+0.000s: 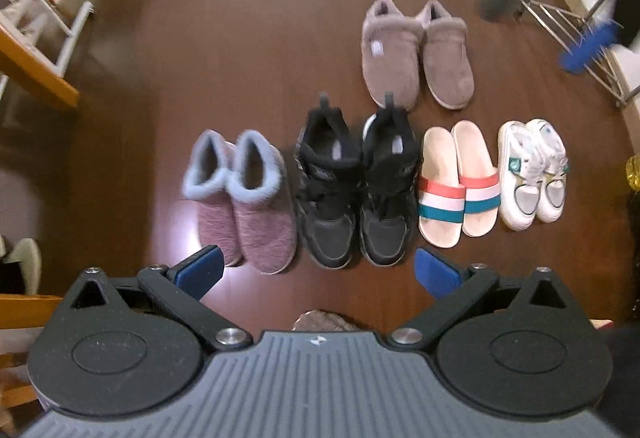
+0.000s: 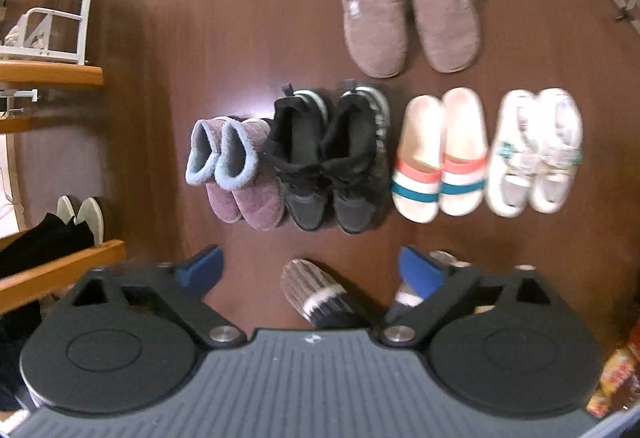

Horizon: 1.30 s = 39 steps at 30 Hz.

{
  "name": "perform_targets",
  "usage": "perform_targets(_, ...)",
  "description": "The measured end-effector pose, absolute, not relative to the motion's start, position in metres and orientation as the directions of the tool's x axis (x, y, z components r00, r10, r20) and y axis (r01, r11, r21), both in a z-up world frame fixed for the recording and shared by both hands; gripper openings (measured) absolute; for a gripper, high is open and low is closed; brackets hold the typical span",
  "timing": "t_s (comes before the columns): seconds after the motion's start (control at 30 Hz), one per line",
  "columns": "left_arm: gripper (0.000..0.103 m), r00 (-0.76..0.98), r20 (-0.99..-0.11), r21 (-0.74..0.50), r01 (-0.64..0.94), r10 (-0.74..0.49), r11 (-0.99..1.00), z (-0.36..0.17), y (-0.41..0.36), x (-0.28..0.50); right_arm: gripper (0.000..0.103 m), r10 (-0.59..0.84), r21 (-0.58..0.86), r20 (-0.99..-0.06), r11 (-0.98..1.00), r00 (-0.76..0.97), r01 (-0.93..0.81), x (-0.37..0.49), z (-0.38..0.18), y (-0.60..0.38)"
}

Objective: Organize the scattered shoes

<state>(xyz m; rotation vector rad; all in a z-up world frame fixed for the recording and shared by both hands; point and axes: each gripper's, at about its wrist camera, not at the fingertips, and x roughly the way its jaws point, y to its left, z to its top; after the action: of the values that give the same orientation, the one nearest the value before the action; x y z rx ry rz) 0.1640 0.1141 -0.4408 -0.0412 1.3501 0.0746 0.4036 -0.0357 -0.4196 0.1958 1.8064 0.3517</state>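
Both claws, left claw [image 1: 318, 272] and right claw [image 2: 310, 270], gape wide and empty above paired shoes on the floor [image 1: 240, 49]; grey slippers [image 1: 416, 51] carry a small unreadable label.

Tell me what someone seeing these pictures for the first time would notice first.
A neat row of paired shoes on the dark wood floor: pink fleece boots at the left, then black sneakers, striped slides and white sneakers. A taupe slipper pair sits alone behind the row. Both claws, left and right, hang open and empty.
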Motion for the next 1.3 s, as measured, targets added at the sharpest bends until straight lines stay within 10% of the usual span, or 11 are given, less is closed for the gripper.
perform_targets(0.53, 0.103, 0.107, -0.992, 0.057, -0.142, 0.072, 0.988, -0.722, 0.085, 0.151, 0.048, 0.172, 0.222, -0.854, 0.974, -0.49, -0.045, 0.432, -0.764, 0.069)
perform_targets(1.3, 0.103, -0.015, -0.993, 0.116, -0.033, 0.115, 0.993, -0.778, 0.06, 0.127, 0.041, 0.046, 0.159, -0.72, 0.982, -0.693, -0.099, 0.378, -0.814, 0.097)
